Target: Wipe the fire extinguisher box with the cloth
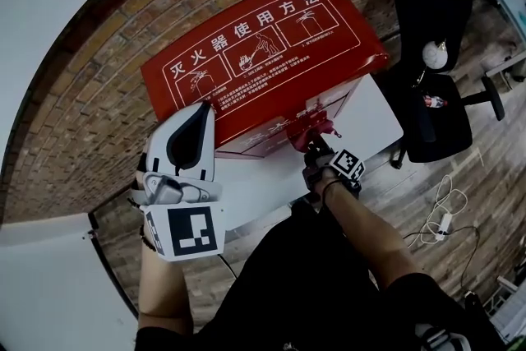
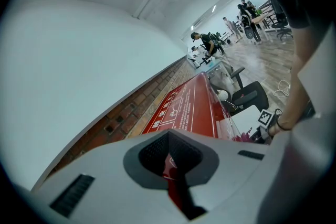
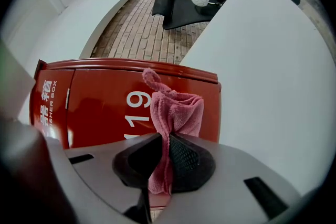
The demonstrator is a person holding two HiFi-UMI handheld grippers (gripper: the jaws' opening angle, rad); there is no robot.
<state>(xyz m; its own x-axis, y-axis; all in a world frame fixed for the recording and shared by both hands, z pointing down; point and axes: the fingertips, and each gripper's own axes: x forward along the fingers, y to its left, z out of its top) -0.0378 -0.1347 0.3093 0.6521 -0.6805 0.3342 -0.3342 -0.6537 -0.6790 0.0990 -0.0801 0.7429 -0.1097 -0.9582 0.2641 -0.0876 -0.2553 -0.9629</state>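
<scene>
Right gripper view shows the right gripper (image 3: 167, 150) with its jaws drawn nearly together and clamped on a pink cloth (image 3: 176, 113). The cloth is pinched between the dark pads and stands up beyond them in a bunched fold with a twisted tip. Just behind the cloth the red front of the fire extinguisher box (image 3: 100, 105) is seen, printed with white numerals. Whether the cloth is pressed against that front cannot be told. From the head view this gripper is held low, on a bare forearm (image 1: 362, 226), at the right end of the box's front face, just under the lid. The left gripper (image 1: 200, 111) is held up at the left of that view, before the box's left front corner. Its jaws are fully closed on each other, with nothing gripped between them. The box's sloping lid is marked with white characters and three instruction drawings. A white panel (image 1: 374, 119) is set just beside the box on its right, and a brick surface (image 1: 99, 94) runs behind both. Farther off, a black office chair (image 1: 436, 107) with a white round object (image 1: 435, 55) on it is placed on the wooden floor (image 1: 493, 177), near a loose white cable (image 1: 444, 214). People at desks (image 2: 207, 44) are visible far away in the left gripper view.
</scene>
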